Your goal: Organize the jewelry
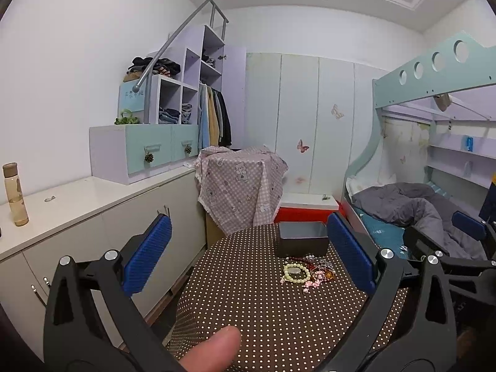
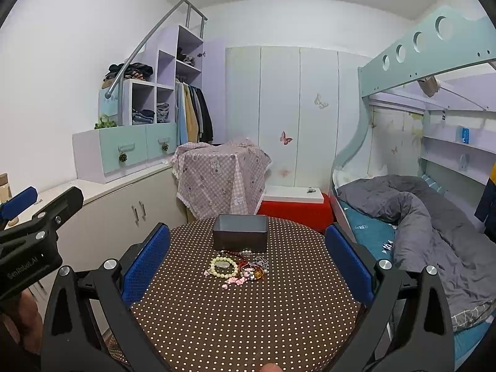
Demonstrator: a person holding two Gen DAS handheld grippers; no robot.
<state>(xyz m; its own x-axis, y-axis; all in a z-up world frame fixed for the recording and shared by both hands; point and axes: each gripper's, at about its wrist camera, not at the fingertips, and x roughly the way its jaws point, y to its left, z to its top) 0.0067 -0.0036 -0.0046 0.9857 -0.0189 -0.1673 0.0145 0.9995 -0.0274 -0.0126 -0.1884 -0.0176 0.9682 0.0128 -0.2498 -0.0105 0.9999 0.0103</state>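
Jaws on both grippers — left gripper (image 1: 248, 259) and right gripper (image 2: 247, 262) — are spread wide, holding nothing. A jewelry pile (image 2: 238, 267) lies on the polka-dot tabletop (image 2: 248, 316), touching a dark open box (image 2: 240, 236) behind it.

A home bedroom: bunk bed (image 2: 412, 204), wardrobe (image 2: 297, 111), hanging clothes (image 2: 193, 114).
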